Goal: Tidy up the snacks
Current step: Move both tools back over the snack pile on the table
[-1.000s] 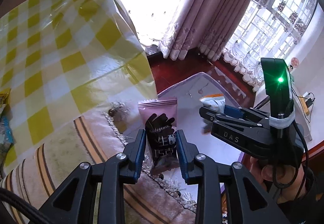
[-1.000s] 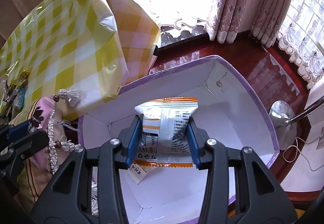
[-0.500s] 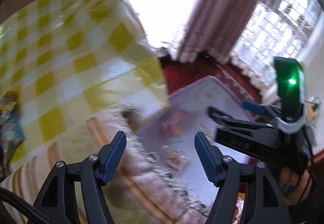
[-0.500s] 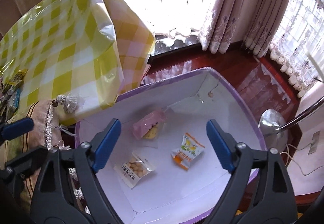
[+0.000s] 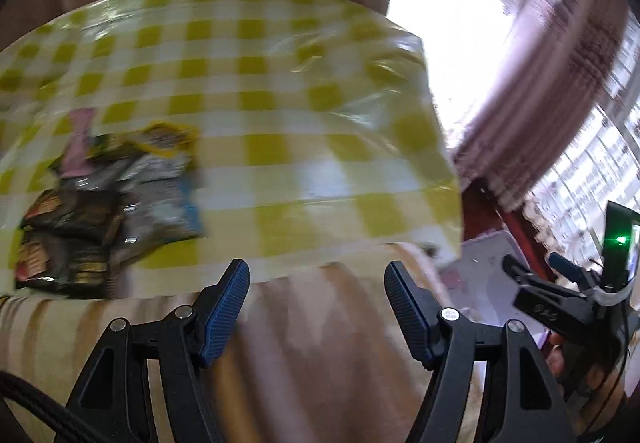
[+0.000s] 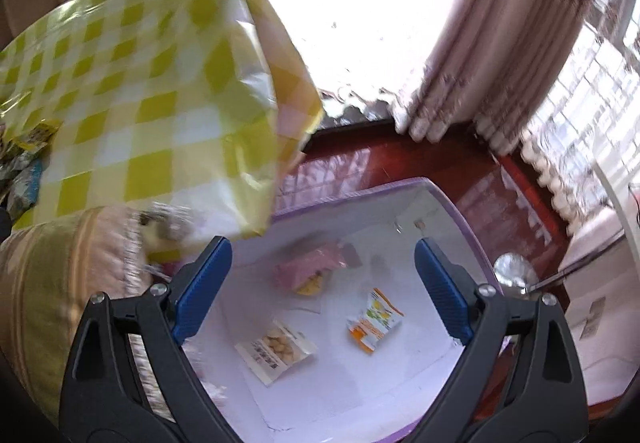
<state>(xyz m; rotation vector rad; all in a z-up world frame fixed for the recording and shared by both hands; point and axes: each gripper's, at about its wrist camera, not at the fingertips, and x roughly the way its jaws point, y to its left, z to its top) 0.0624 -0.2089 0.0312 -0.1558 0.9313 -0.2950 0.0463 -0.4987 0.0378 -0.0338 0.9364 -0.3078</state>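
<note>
Only "DAS" reads, blurred, on the right tongs.

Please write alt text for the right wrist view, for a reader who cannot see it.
The open right gripper, its jaws opening and holding nothing, hangs over a white box holding three snack packets: pink, orange and beige. A yellow checked tablecloth is at left.

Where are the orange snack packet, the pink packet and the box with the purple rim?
orange snack packet (image 6: 375, 321), right wrist view, middle of its face
pink packet (image 6: 306, 267), right wrist view, its pink top
box (image 6: 466, 221), right wrist view, right purple rim
</note>
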